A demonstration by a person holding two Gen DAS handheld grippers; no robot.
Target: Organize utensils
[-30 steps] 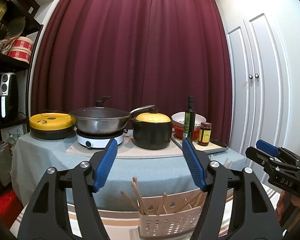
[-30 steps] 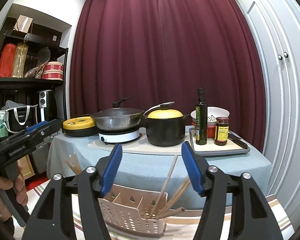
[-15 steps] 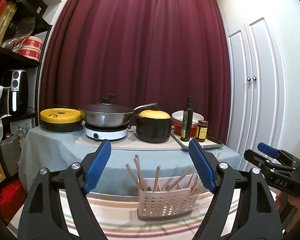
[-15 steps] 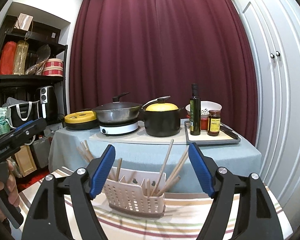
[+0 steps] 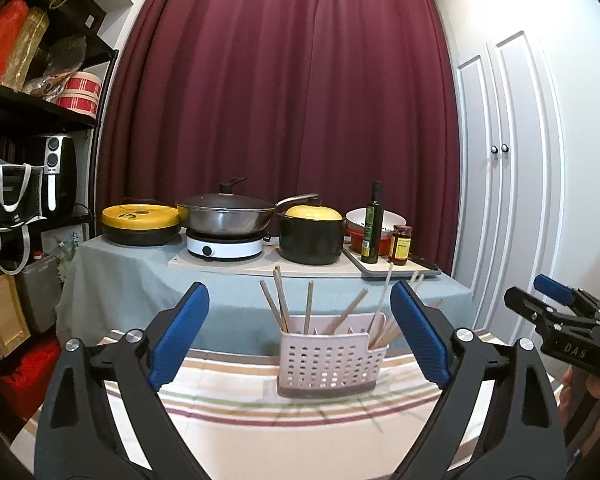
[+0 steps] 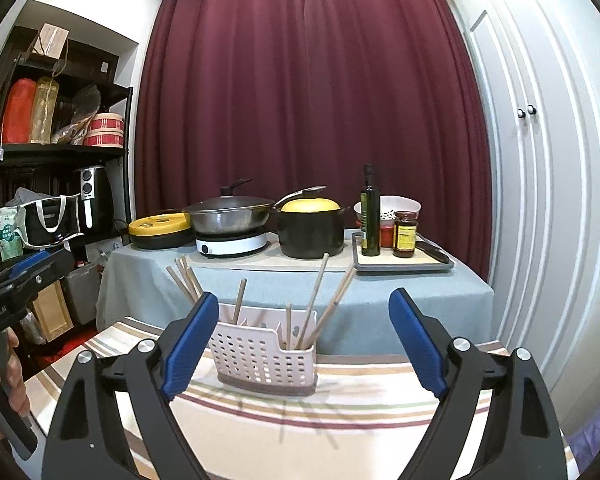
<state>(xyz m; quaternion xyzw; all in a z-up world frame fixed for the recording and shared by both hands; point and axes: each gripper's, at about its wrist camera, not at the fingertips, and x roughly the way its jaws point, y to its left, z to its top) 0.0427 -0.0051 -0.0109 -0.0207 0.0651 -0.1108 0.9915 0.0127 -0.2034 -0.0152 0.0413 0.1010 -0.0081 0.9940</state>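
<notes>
My left gripper fills the lower frame, its blue pads wide apart and holding nothing. My right gripper is likewise spread and empty. Framed between the pads in both views, at lower centre, a pale perforated utensil caddy stands upright on a striped tablecloth. Wooden chopsticks lean out of its compartments at mixed angles. Behind it, mid-frame, a grey-covered table carries a lidded wok, a black pot and an oil bottle. I judge I am between picks; next I would need to choose one leaning stick and close on its upper end
</notes>
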